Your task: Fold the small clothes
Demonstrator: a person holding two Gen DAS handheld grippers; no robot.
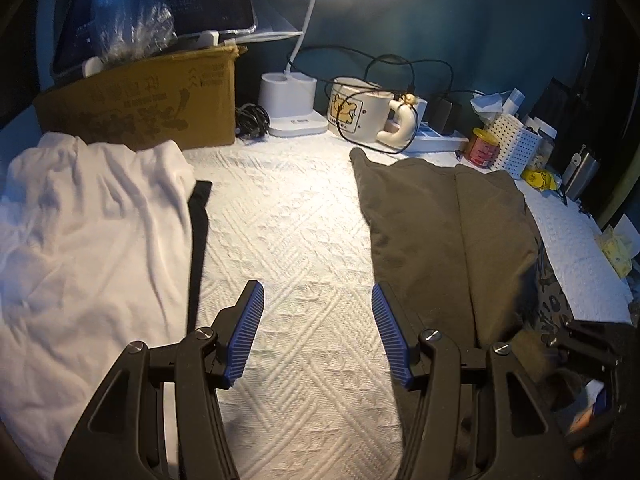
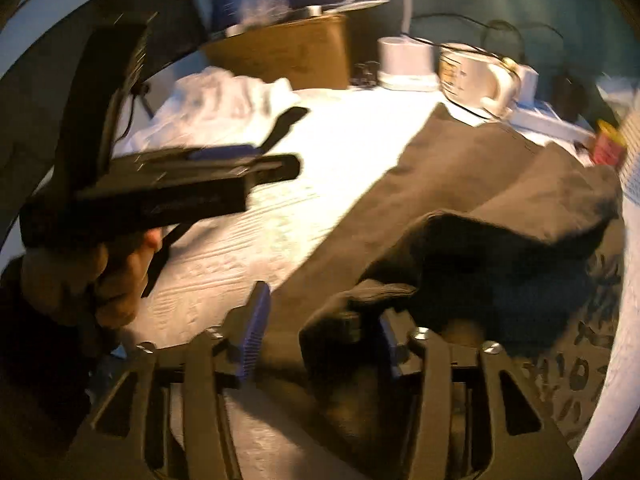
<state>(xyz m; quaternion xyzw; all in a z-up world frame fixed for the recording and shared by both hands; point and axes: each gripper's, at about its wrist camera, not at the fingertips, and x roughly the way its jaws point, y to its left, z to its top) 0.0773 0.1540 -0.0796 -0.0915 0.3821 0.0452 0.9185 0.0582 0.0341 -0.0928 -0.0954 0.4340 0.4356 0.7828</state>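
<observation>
Nearest the lens, the right gripper (image 2: 320, 332) has its blue ribbed fingers spread, a bunched fold of the dark olive-brown cloth garment (image 2: 460, 184) lying loose between them, not pinched. That garment's long axis runs away toward the cartoon-printed ceramic mug (image 2: 476, 76). Off to its left, the left gripper (image 1: 318, 332), jaws apart and empty, hovers over the white quilted cover (image 1: 288, 216), so the right is clearly nearer.

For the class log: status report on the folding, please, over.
Left hand-held gripper open over bare cover. Right hand-held gripper open, brown garment bunched against one finger. White garment unfolded. Nothing in the way.
</observation>
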